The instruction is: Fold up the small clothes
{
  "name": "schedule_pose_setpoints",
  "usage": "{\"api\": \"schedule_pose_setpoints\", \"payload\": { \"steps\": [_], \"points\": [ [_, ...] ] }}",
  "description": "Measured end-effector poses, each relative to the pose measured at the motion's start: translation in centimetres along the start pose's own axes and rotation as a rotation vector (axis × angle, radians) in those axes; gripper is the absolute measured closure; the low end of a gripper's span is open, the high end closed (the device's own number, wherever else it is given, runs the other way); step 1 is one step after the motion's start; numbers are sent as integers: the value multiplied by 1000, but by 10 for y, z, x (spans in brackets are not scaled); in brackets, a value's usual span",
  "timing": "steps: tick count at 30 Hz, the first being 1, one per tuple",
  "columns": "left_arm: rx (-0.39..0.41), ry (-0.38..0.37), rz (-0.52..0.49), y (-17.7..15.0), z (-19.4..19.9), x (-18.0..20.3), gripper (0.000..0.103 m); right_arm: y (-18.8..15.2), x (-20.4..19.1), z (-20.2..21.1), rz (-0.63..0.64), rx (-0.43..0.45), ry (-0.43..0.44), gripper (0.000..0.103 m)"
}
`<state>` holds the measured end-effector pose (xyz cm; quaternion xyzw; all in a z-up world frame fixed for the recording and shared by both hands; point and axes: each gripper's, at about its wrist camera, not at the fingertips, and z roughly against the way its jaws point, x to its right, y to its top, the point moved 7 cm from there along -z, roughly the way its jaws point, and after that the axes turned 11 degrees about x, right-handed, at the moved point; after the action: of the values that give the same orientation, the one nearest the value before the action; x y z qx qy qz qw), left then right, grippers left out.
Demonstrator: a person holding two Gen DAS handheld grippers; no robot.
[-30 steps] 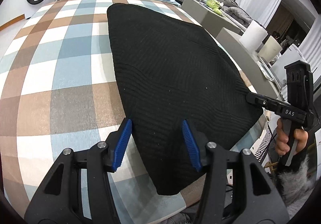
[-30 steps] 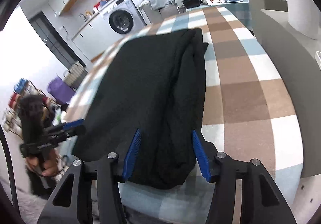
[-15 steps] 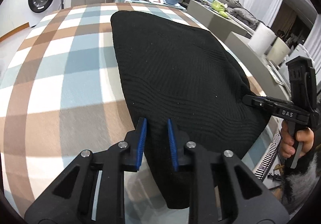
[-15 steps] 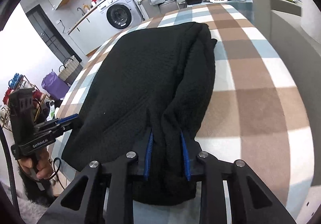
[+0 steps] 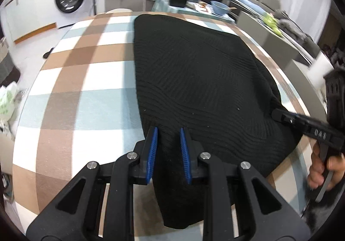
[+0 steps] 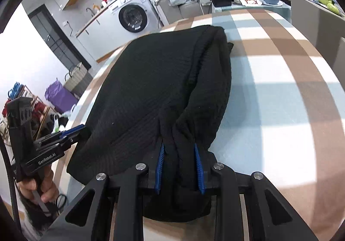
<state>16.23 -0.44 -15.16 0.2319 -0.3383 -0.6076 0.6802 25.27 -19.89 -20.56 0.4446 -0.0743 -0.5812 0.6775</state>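
Both grippers, left gripper (image 5: 168,133) and right gripper (image 6: 179,148), are clamped on the black knit garment's (image 5: 194,72) near edge on the checked tablecloth (image 5: 86,68).

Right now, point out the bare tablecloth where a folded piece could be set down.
Left of the black garment, the checked tablecloth lies bare to the table edge. A bare strip also runs along its right side. The near edge is crowded: left gripper and right gripper both grip fabric.

"DAS" — right claw (image 5: 278,114); "GenRobot.AI" — left claw (image 6: 73,132).
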Motion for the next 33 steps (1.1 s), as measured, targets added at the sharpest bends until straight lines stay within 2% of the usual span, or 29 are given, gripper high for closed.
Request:
{"api": "schedule_pose_setpoints", "payload": {
  "steps": [2, 4, 5, 7, 8, 9, 10, 11, 14, 17, 22, 29, 31, 33],
  "points": [
    [4, 0, 27, 1, 0, -8, 84, 2, -4, -1, 41, 10, -22, 76],
    [20, 4, 36, 0, 5, -14, 82, 3, -5, 1, 79, 18, -38, 69],
    [31, 13, 31, 0, 7, -16, 81, 5, -5, 5, 98, 34, -52, 62],
    [59, 33, 17, -1, 15, -18, 64, 8, -5, 15, 131, 65, -77, 56],
    [87, 36, 9, -1, 22, -18, 59, 10, -5, 22, 147, 85, -87, 48],
    [110, 34, 5, -3, 29, -17, 45, 12, -5, 29, 160, 110, -97, 33],
    [147, 30, -4, -2, 39, -14, 27, 15, -4, 36, 171, 136, -105, 25],
    [178, 24, -9, -2, 46, -12, 19, 18, -5, 46, 187, 178, -111, 12],
    [268, -7, -14, 0, 70, -5, 1, 22, -11, 73, 240, 273, -91, 2],
    [345, -25, -15, -1, 89, -1, 1, 21, -15, 89, 253, 315, -83, 0],
    [385, -33, -40, -9, 110, 8, 1, 10, -27, 104, 260, 344, 1, 0],
    [332, -81, 10, -33, 111, 16, 1, -6, -32, 107, 270, 344, 2, 0],
    [336, -66, -25, -38, 111, 23, 1, -9, -31, 110, 261, 357, 6, 0],
    [352, -14, -79, -41, 110, 28, 1, -11, -29, 110, 243, 361, 22, 0]
  ]
}}
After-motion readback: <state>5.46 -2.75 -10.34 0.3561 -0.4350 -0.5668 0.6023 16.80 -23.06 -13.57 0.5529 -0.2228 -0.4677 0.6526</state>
